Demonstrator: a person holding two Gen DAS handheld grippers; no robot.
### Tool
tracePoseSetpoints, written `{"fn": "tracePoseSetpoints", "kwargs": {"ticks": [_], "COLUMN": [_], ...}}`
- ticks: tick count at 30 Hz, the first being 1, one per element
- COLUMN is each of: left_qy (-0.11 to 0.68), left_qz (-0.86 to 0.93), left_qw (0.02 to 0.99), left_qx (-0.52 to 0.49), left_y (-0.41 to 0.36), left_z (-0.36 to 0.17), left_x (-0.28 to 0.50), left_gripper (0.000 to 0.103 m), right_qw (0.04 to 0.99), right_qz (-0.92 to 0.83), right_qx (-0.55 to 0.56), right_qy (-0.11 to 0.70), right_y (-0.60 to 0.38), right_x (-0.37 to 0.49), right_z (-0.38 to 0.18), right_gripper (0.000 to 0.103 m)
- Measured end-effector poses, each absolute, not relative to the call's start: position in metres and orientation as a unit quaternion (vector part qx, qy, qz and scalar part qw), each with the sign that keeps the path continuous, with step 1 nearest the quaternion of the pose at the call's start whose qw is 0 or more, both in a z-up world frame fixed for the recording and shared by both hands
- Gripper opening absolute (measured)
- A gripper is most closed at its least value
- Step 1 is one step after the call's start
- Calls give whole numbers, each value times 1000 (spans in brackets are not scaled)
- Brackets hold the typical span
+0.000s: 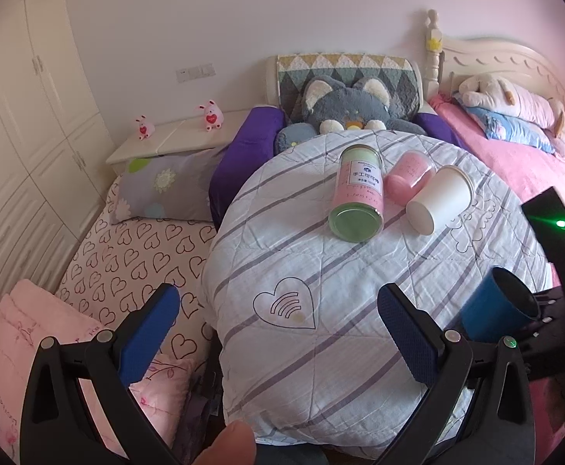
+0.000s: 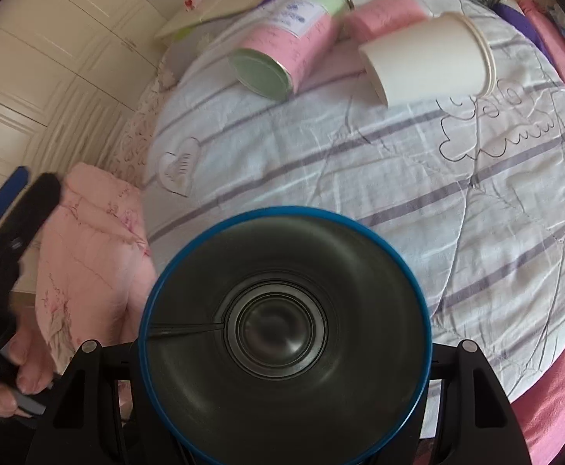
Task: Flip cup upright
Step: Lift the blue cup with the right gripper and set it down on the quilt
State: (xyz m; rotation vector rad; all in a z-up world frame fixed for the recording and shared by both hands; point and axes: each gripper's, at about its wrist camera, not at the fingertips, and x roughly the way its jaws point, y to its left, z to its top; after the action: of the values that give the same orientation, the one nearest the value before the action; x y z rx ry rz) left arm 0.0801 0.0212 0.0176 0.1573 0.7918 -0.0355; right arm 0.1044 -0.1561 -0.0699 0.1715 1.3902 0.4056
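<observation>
A blue cup (image 2: 286, 333) with a dark inside is held in my right gripper (image 2: 282, 352), its mouth facing the camera. In the left wrist view the same cup (image 1: 495, 310) sits tilted at the right edge, above the striped round cushion (image 1: 359, 310), held by the right gripper (image 1: 541, 321). My left gripper (image 1: 278, 333) is open and empty over the cushion's near part. A white paper cup (image 1: 439, 197) lies on its side at the cushion's far side, and also shows in the right wrist view (image 2: 425, 62).
A pink-and-green can (image 1: 358, 193) and a pink container (image 1: 408, 178) lie on their sides beside the paper cup. A grey plush toy (image 1: 344, 108), pillows, a heart-print bed (image 1: 135, 255) and a folded pink quilt (image 1: 38, 348) surround the cushion. A wardrobe (image 1: 23, 135) stands left.
</observation>
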Motion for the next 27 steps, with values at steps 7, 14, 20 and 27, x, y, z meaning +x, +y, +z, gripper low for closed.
{"fn": "tracePoseSetpoints", "kwargs": {"ticks": [7, 14, 20, 27], "left_qy": [391, 391, 394, 393], "left_qz": [-10, -18, -25, -25], "left_qw": [917, 917, 915, 916], "left_qx": [76, 81, 82, 82], "left_y": [22, 14, 6, 2], "left_z": [13, 12, 11, 14], "left_x": [85, 82, 74, 63], "left_gripper": [103, 103, 103, 103], "right_qw": [770, 795, 818, 847], "right_qz": [142, 108, 85, 53], "right_qx": [83, 87, 69, 56], "right_qy": [616, 590, 564, 526], "right_y": [-165, -167, -168, -180], "right_x": [119, 109, 87, 70], "right_z": [-76, -67, -51, -25], "right_gripper": [84, 86, 86, 86]}}
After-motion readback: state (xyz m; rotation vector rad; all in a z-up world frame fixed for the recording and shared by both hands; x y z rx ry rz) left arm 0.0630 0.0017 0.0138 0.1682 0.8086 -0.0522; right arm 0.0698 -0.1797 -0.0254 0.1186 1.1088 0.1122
